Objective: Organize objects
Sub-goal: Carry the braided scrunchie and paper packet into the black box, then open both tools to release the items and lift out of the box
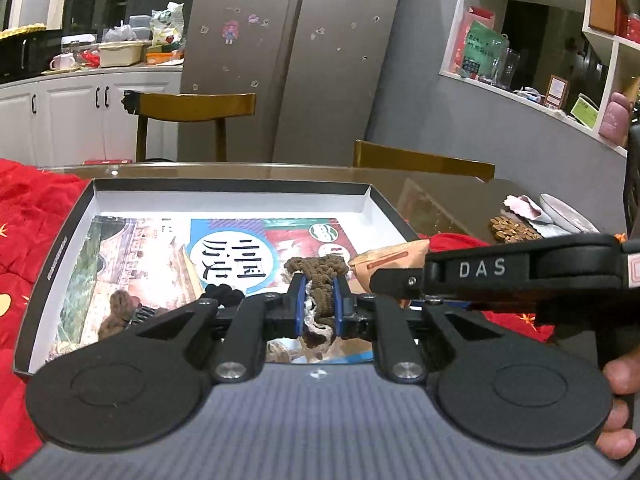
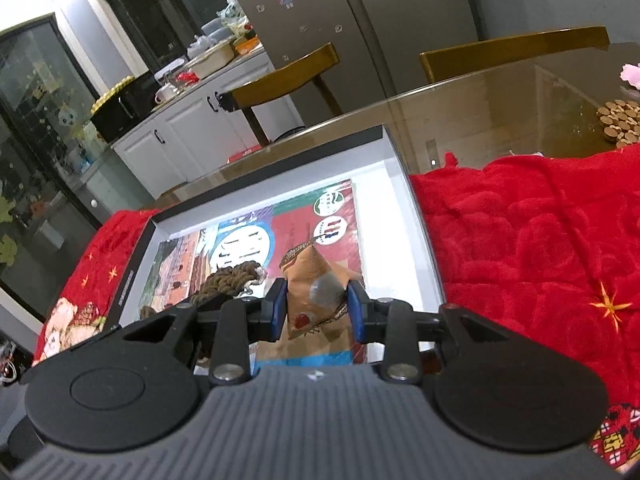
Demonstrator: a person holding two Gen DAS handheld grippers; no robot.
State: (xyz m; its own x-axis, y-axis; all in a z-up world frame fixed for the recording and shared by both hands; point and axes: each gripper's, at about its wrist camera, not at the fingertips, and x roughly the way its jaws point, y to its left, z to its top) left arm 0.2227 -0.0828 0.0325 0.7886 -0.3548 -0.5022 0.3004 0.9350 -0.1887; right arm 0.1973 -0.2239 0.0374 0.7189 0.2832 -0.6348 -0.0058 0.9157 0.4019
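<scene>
A shallow black box with white inner walls (image 1: 64, 236) (image 2: 404, 184) lies on a red cloth, with a colourful book (image 1: 224, 248) (image 2: 292, 224) flat inside. My left gripper (image 1: 320, 300) is shut on a brown knitted piece (image 1: 320, 276) and holds it over the box; the piece also shows in the right wrist view (image 2: 230, 280). My right gripper (image 2: 318, 308) is shut on a tan snack packet (image 2: 316, 292) above the box's right part; the packet (image 1: 390, 260) shows beside the left gripper. A black knitted piece (image 1: 222, 292) and another brown one (image 1: 116, 312) lie in the box.
A red cloth (image 2: 540, 248) (image 1: 28, 220) covers the glass table (image 2: 500, 100). A wooden bead trivet (image 2: 620, 122) and plates (image 1: 560, 212) sit at the far right. Two wooden chairs (image 1: 196, 108) (image 2: 512, 50) stand behind the table, before a fridge (image 1: 288, 52).
</scene>
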